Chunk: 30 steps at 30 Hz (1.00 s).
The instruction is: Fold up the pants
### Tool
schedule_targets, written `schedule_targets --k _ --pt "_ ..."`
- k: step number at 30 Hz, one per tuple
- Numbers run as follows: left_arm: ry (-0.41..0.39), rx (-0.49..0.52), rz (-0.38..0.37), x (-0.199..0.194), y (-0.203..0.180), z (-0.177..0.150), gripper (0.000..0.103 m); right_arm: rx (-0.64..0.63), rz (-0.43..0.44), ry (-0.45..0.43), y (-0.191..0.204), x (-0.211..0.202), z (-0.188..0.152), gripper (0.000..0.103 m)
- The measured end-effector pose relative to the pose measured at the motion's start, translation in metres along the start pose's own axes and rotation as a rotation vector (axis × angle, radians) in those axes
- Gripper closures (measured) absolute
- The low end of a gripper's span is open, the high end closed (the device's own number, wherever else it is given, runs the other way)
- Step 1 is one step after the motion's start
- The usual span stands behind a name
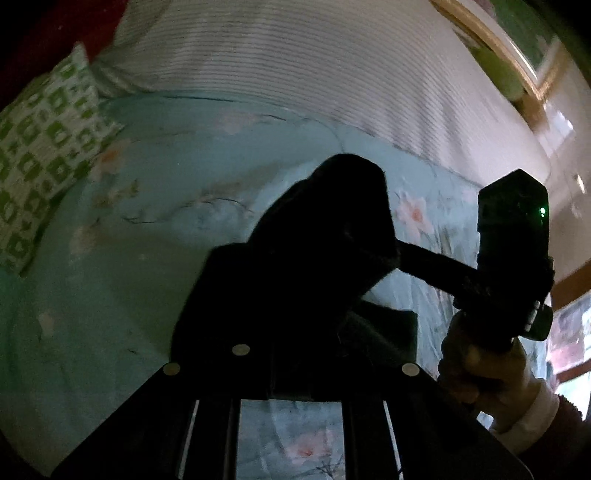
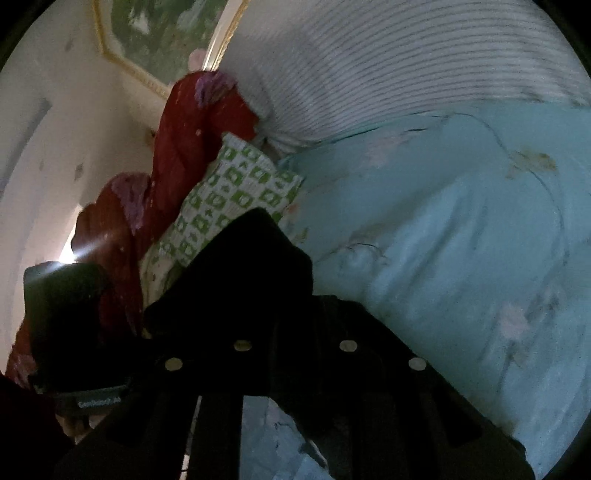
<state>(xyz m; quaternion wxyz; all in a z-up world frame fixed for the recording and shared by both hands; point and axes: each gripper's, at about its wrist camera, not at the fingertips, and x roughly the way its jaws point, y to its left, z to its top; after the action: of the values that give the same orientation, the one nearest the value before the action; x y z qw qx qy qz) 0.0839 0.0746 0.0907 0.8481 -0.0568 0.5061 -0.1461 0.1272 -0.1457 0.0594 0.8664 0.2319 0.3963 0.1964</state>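
The pants [image 1: 314, 258] are black and hang bunched over my left gripper [image 1: 295, 325], lifted above the light blue flowered bedsheet [image 1: 147, 221]. The cloth hides the left fingertips. My right gripper [image 1: 399, 254] reaches in from the right and its tip meets the same cloth; a gloved hand [image 1: 480, 369] holds it. In the right wrist view the black pants [image 2: 251, 266] cover my right gripper [image 2: 291, 332] too. The left gripper body [image 2: 66, 314] shows dark at the left there. Both seem clamped on the cloth, though the jaws are hidden.
A striped white blanket [image 1: 295, 55] lies along the far side of the bed. A green and white patterned pillow [image 1: 40, 155] sits at the left, beside a red quilt [image 2: 184, 147]. A framed picture [image 2: 166, 33] hangs on the wall.
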Motion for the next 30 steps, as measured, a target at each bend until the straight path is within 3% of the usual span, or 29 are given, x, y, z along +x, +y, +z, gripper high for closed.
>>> schedule_targets --k 3,4,8,14,15,16,18,29,30 --pt "0.027 0.044 0.001 0.012 -0.023 -0.008 0.092 0.058 0.000 -0.045 -0.019 -0.018 -0.009 0.097" --pt "0.041 0.058 0.005 0.014 -0.033 -0.014 0.092 0.079 0.004 -0.064 -0.026 -0.025 -0.012 0.103" --pt "0.074 0.101 0.020 0.030 -0.051 -0.027 0.093 0.158 0.009 -0.124 -0.047 -0.048 -0.021 0.103" --pt "0.101 0.148 0.060 0.049 -0.060 -0.042 0.093 0.318 -0.057 -0.110 -0.072 -0.064 -0.034 0.097" --pt "0.102 0.152 0.066 0.051 -0.060 -0.044 0.092 0.351 -0.063 -0.115 -0.075 -0.067 -0.035 0.080" --pt "0.105 0.154 0.069 0.054 -0.059 -0.047 0.092 0.372 -0.065 -0.124 -0.076 -0.070 -0.036 0.053" --pt "0.107 0.158 0.075 0.057 -0.059 -0.050 0.092 0.374 -0.067 -0.156 -0.072 -0.074 -0.038 0.031" --pt "0.083 0.275 0.154 0.060 -0.077 -0.067 0.092 0.390 -0.073 0.043 -0.060 -0.021 -0.044 0.031" --pt "0.085 0.278 0.160 0.060 -0.078 -0.068 0.092 0.383 -0.085 0.068 -0.059 -0.016 -0.044 0.044"
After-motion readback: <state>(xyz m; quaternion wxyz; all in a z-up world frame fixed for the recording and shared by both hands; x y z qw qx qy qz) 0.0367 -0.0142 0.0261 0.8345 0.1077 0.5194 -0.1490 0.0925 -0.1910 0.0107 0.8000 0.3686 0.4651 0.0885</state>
